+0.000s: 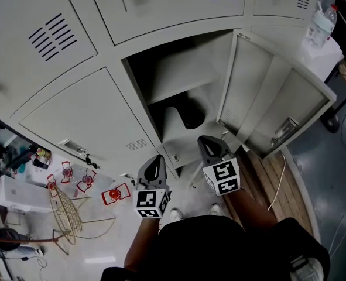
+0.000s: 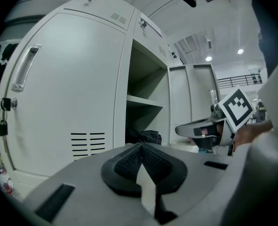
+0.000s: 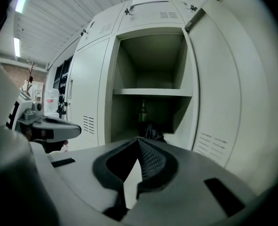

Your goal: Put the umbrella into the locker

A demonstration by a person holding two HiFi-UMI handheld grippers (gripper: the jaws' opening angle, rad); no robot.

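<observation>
Pale grey lockers fill the wall ahead of us, and one locker point(image 1: 211, 54) stands with its door point(image 1: 278, 92) swung wide to our right. We see a shelf point(image 1: 181, 75) dividing it into an upper and a lower compartment. The umbrella point(image 1: 190, 113) lies as a dark folded bundle on the bottom of the lower compartment, under the shelf and towards the back.

Our left gripper point(image 1: 158, 158) is held in front of the closed door just left of the opening. Its fingers point(image 2: 129, 163) are pressed together with nothing between them. Our right gripper point(image 1: 208, 142) sits before the lower edge of the open compartment, pointing in at the umbrella but well apart from it. Its fingers point(image 3: 152, 160) are likewise closed tip to tip and hold nothing.

Down on the floor point(image 1: 190, 198) to our left lie a gold wire frame point(image 1: 67, 212) and a few small red objects point(image 1: 115, 195). A clear plastic bottle point(image 1: 322, 25) stands at the upper right.
</observation>
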